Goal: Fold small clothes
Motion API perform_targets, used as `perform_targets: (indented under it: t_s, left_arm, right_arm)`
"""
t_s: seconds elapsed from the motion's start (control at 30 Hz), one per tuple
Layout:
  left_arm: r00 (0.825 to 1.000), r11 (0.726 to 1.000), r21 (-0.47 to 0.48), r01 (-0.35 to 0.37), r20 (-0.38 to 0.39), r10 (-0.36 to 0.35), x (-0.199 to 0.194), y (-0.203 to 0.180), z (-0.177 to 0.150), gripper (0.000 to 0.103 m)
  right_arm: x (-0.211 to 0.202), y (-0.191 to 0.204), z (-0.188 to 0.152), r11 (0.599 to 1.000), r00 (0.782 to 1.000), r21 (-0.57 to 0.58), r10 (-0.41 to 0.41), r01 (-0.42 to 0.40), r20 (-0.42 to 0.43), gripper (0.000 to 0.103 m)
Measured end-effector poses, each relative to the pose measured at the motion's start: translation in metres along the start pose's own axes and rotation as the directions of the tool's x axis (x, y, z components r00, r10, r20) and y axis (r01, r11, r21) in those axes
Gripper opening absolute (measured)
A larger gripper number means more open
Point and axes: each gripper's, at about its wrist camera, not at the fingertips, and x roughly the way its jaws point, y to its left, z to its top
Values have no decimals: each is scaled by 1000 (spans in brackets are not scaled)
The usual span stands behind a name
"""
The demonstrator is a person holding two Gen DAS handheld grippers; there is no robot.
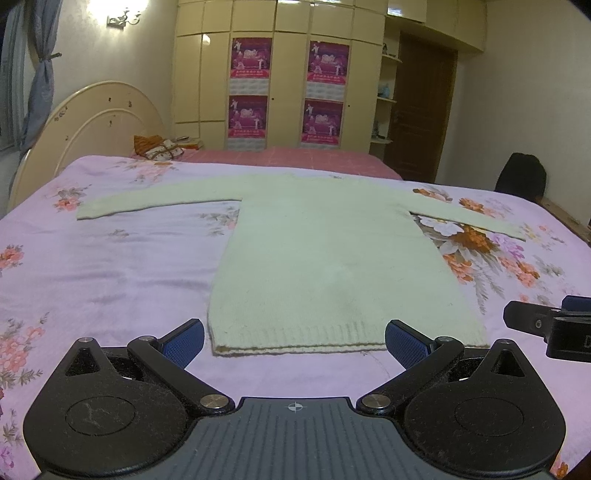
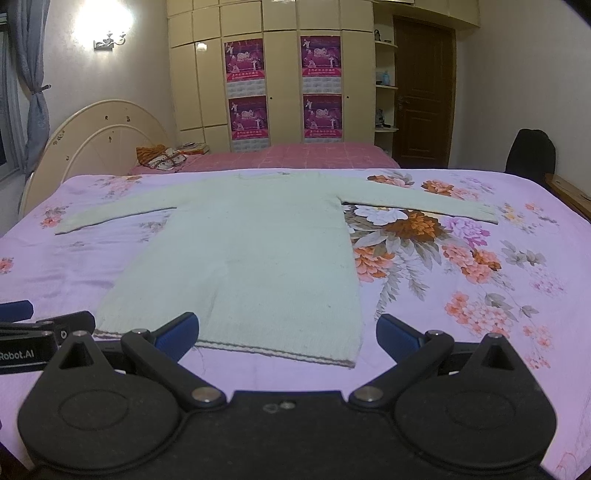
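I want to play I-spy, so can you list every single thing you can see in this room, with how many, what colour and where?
sweater: one, pale cream, flat on the sheet, sleeves spread out
floral sheet: one, lilac with orange and pink flowers, under the sweater
pink bed cover: one, behind the sheet
headboard: one, cream, far left
cushion: one, orange and patterned, by the headboard
wardrobe: one, beige, back wall
posters: four, magenta, on the wardrobe doors
door: one, dark brown, right of the wardrobe
wall lamp: one, lit, upper left
curtain: one, grey-blue, tied, far left
chair: one, black, far right
left gripper: one, black, blue pads, open
right gripper: one, black, blue pads, open
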Motion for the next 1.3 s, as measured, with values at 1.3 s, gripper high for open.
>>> perform_targets:
  t_s: [1.3]
  left_arm:
    - [1000, 1000, 5, -4, -1, 4, -1, -4, 1, 103]
  right_arm:
    - [-3, -3, -2, 1000, 1000, 2, -5, 5, 4, 102]
